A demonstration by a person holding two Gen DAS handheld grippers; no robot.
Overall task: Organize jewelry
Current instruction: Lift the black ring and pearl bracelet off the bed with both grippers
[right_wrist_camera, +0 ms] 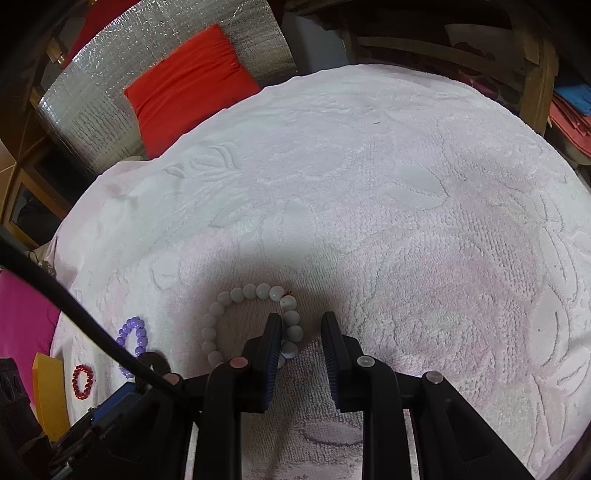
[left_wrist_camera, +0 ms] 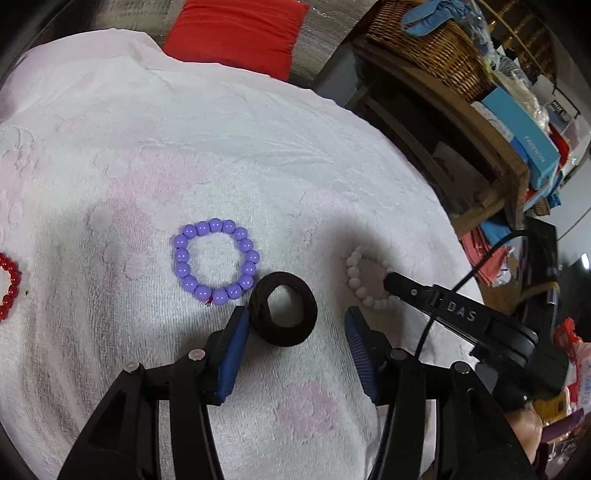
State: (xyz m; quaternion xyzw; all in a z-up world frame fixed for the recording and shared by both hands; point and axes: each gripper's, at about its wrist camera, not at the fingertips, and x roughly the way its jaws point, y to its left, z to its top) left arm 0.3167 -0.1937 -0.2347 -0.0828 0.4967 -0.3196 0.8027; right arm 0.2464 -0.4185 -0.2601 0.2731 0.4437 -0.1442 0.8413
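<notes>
On the white-pink towel (left_wrist_camera: pixel 184 147) lie a purple bead bracelet (left_wrist_camera: pixel 216 260), a black ring-shaped bangle (left_wrist_camera: pixel 282 314), a white bead bracelet (left_wrist_camera: pixel 354 280) and, at the left edge, a red bead bracelet (left_wrist_camera: pixel 9 284). My left gripper (left_wrist_camera: pixel 295 332) is open around the black bangle, which rests on the towel against the left blue pad (left_wrist_camera: pixel 234 350), clear of the right one. My right gripper (right_wrist_camera: pixel 301 328) straddles the right side of the white bead bracelet (right_wrist_camera: pixel 236 295): one finger stands inside the loop and one outside. The beads touch only the inner pad (right_wrist_camera: pixel 275 343).
A red cushion (left_wrist_camera: pixel 236 33) and silver foil mat (right_wrist_camera: pixel 92 103) lie beyond the towel's far edge. A wooden shelf (left_wrist_camera: pixel 461 122) with a wicker basket (left_wrist_camera: pixel 432 44) and blue boxes (left_wrist_camera: pixel 524 133) stands at the right. A black cable (right_wrist_camera: pixel 74 306) crosses the right wrist view.
</notes>
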